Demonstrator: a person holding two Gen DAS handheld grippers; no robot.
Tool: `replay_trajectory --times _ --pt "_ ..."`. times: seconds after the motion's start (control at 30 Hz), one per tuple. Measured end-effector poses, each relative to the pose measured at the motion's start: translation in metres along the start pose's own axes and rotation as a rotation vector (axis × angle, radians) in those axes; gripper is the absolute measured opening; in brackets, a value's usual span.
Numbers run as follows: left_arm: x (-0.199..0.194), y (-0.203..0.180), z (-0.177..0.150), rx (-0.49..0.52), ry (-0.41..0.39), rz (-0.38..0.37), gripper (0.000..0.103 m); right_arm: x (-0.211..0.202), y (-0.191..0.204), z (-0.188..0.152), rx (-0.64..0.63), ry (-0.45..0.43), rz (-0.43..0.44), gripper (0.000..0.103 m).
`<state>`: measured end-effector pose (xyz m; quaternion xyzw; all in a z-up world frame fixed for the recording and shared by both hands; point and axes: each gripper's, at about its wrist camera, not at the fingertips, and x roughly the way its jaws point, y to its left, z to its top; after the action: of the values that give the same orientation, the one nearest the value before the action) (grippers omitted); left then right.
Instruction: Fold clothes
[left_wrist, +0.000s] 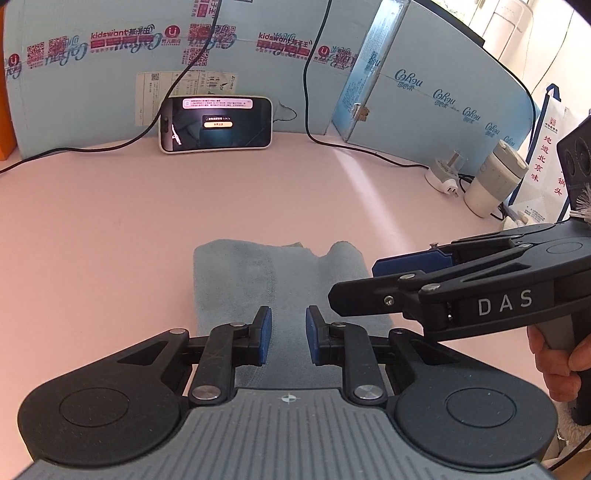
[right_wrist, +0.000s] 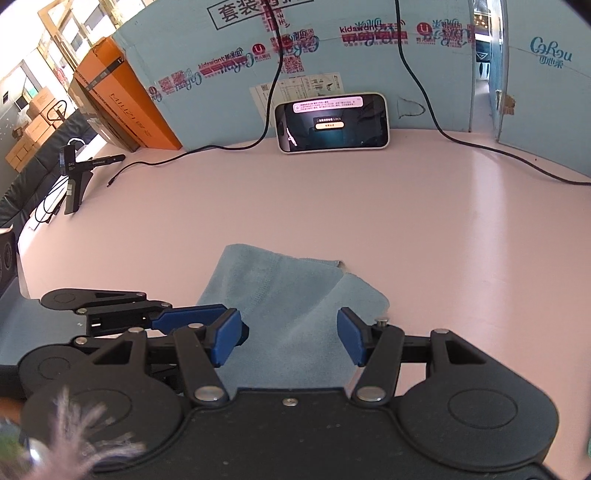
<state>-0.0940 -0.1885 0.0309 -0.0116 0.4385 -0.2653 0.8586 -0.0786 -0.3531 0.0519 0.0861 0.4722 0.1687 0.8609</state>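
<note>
On the pink tabletop lies a folded, soft blue-grey fleece garment, light and floppy; grasp its near edge. Left gripper hovers narrowly parted, right gripper wide, both empty.

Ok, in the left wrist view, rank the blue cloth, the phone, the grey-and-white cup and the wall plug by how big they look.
1. blue cloth, though it lies nearest the camera
2. phone
3. grey-and-white cup
4. wall plug, smallest

Edge distortion makes the cup and plug less sure.
</note>
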Motion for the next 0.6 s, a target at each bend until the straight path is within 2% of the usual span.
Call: replay_trajectory --times 0.13,0.23,0.27,0.3,0.6 --pt "0.009 0.003 0.002 0.012 0.001 0.035 0.019 0.007 -0.007 -0.001 0.029 0.020 0.009 0.058" --pt "0.012 0.017 0.002 -0.036 0.008 0.061 0.019 0.013 -0.015 -0.001 0.063 0.036 0.007 0.058" --pt "0.013 0.021 0.002 -0.045 0.009 0.065 0.018 0.015 -0.019 -0.001 0.076 0.044 0.007 0.058" --pt "0.014 0.025 0.002 -0.055 0.011 0.070 0.012 0.018 -0.022 -0.001 0.090 0.052 0.006 0.058" --pt "0.022 0.033 0.009 -0.070 0.006 0.069 0.012 0.032 -0.036 -0.004 0.143 0.100 -0.016 0.058"
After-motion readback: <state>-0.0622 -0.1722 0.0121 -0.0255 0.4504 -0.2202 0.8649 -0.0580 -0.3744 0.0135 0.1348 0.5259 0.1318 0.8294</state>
